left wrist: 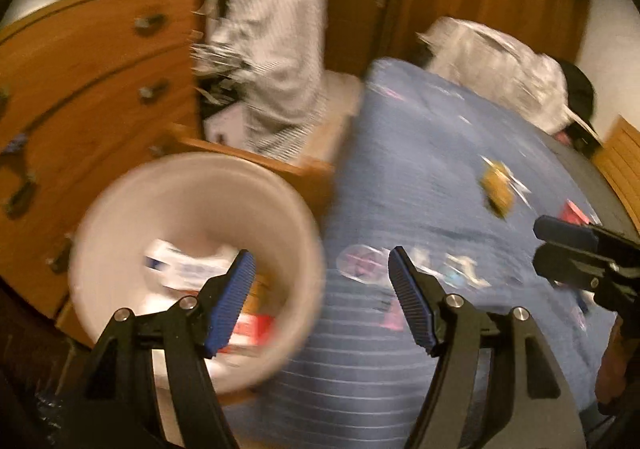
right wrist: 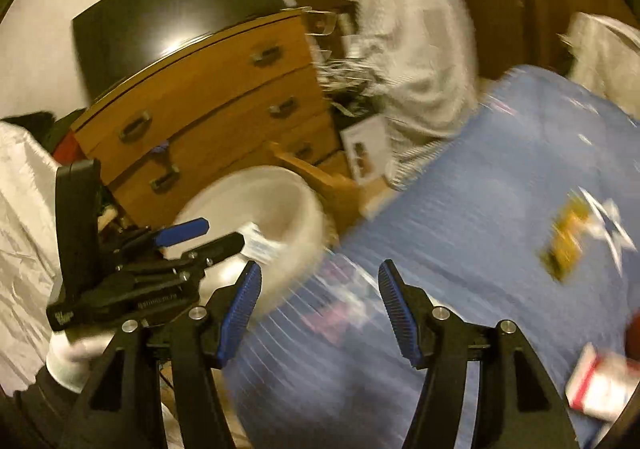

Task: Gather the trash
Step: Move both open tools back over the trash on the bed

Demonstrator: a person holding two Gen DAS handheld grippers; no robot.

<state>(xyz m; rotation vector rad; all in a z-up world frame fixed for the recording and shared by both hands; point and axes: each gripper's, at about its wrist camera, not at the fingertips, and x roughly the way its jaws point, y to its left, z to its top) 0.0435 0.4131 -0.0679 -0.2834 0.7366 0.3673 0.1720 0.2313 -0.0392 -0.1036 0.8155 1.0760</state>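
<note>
Yellow wrapper (right wrist: 566, 245) lay flat on bed (right wrist: 460, 209), long axis diagonal. Left hand-held gripper (left wrist: 322, 299) and right hand-held gripper (right wrist: 320, 307) both stood apart, empty.

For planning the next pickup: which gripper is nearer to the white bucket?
Left. The left gripper hangs at the white bucket's rim; the right gripper is farther off, over the blue bedcover.

gripper (left wrist: 322, 301): black frame | ribbed blue pads | silver screws | white glove (right wrist: 70, 359)
</note>
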